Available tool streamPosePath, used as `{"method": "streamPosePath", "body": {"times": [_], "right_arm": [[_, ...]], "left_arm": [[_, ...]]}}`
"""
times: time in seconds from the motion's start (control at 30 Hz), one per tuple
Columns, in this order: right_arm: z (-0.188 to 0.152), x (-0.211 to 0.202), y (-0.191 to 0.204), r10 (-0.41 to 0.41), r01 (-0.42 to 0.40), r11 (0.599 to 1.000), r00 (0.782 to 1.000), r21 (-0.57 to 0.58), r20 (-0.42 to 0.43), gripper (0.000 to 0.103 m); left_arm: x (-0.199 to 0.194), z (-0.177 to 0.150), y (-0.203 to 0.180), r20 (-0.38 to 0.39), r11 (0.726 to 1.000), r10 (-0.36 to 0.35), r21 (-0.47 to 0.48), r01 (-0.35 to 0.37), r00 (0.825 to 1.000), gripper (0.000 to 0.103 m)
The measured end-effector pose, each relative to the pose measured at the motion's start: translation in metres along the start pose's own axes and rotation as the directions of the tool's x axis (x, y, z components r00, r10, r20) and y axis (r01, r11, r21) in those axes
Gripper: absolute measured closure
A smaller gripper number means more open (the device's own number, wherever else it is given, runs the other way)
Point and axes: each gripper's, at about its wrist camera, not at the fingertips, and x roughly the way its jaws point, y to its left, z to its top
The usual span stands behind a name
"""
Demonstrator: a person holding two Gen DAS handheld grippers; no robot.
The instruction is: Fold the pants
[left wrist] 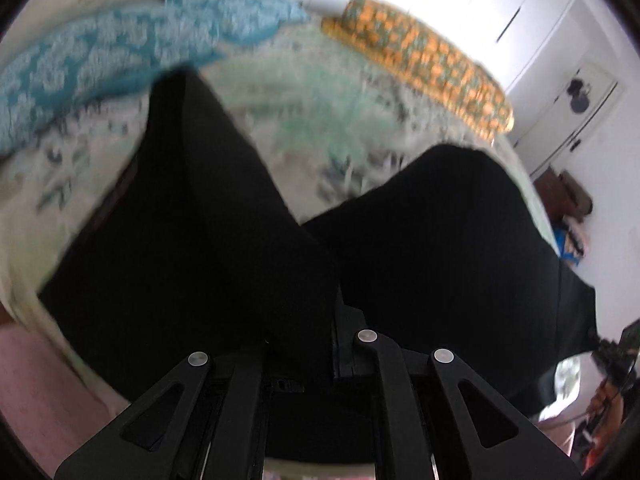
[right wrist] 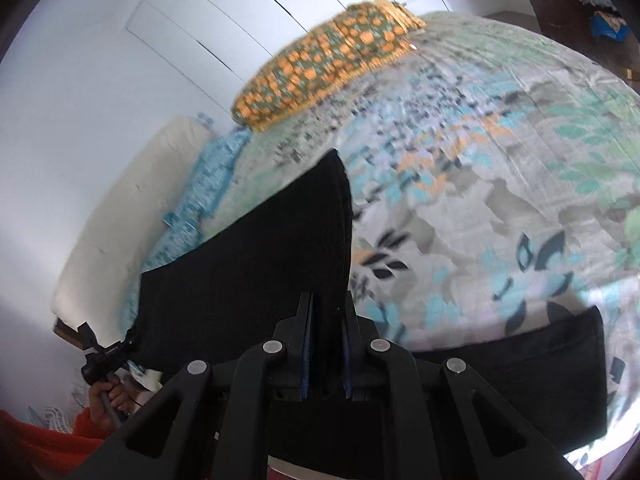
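The black pants (left wrist: 208, 240) hang lifted above the floral bedsheet (left wrist: 312, 120), stretched between both grippers. My left gripper (left wrist: 304, 332) is shut on one corner of the fabric, which covers its fingertips. In the right wrist view the pants (right wrist: 256, 264) rise in a taut peak from my right gripper (right wrist: 326, 320), whose blue-padded fingers (right wrist: 306, 344) are shut on the cloth. The left gripper (right wrist: 108, 352) shows at the far left, holding the other end. A further part of the pants (right wrist: 532, 376) lies on the bed at lower right.
An orange patterned pillow (right wrist: 320, 68) lies at the far side of the bed by white wardrobe doors (right wrist: 224, 12). A blue patterned blanket (left wrist: 112, 52) lies along the bed's edge next to a white mattress edge (right wrist: 132, 200). Clutter stands by a door (left wrist: 576, 92).
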Motion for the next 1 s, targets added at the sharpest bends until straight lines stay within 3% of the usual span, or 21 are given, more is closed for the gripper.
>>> {"method": "streamPosePath", "body": {"times": [0.03,0.1,0.17,0.37,0.53,0.7,0.87,1.0], "right_arm": [[-0.008,0.008,-0.011,-0.061,0.061,0.998,0.997,-0.003,-0.051,0.091],[-0.023,0.021,-0.03,-0.147,0.147,0.989,0.977,-0.01,-0.154,0.091],[-0.035,0.029,-0.042,-0.249,0.242,0.968,0.943,-0.059,-0.222,0.091],[-0.039,0.016,-0.057,-0.336,0.326,0.942,0.91,-0.082,-0.244,0.091],[-0.042,0.011,-0.06,-0.444,0.411,0.895,0.855,-0.173,-0.269,0.091],[-0.044,0.013,-0.078,-0.501,0.465,0.865,0.81,-0.186,-0.304,0.091],[-0.043,0.01,-0.086,-0.541,0.506,0.841,0.788,-0.192,-0.293,0.091],[-0.042,0.01,-0.09,-0.619,0.571,0.785,0.733,-0.24,-0.281,0.091]], "left_arm": [[0.026,-0.025,0.007,-0.099,1.0,0.004,-0.03,-0.007,0.995,0.098],[0.056,-0.051,0.006,-0.181,0.999,-0.019,-0.038,0.012,0.983,0.098],[0.065,-0.059,-0.002,-0.225,1.0,-0.015,-0.01,0.013,0.974,0.098],[0.061,-0.056,-0.022,-0.246,0.997,-0.033,0.055,0.048,0.969,0.098],[0.066,-0.064,-0.032,-0.286,0.993,-0.061,0.078,0.087,0.956,0.097],[0.071,-0.076,-0.059,-0.309,0.985,-0.062,0.137,0.109,0.949,0.096],[0.075,-0.078,-0.074,-0.327,0.978,-0.064,0.165,0.124,0.943,0.095],[0.083,-0.078,-0.087,-0.343,0.976,-0.078,0.165,0.142,0.936,0.094]]}}
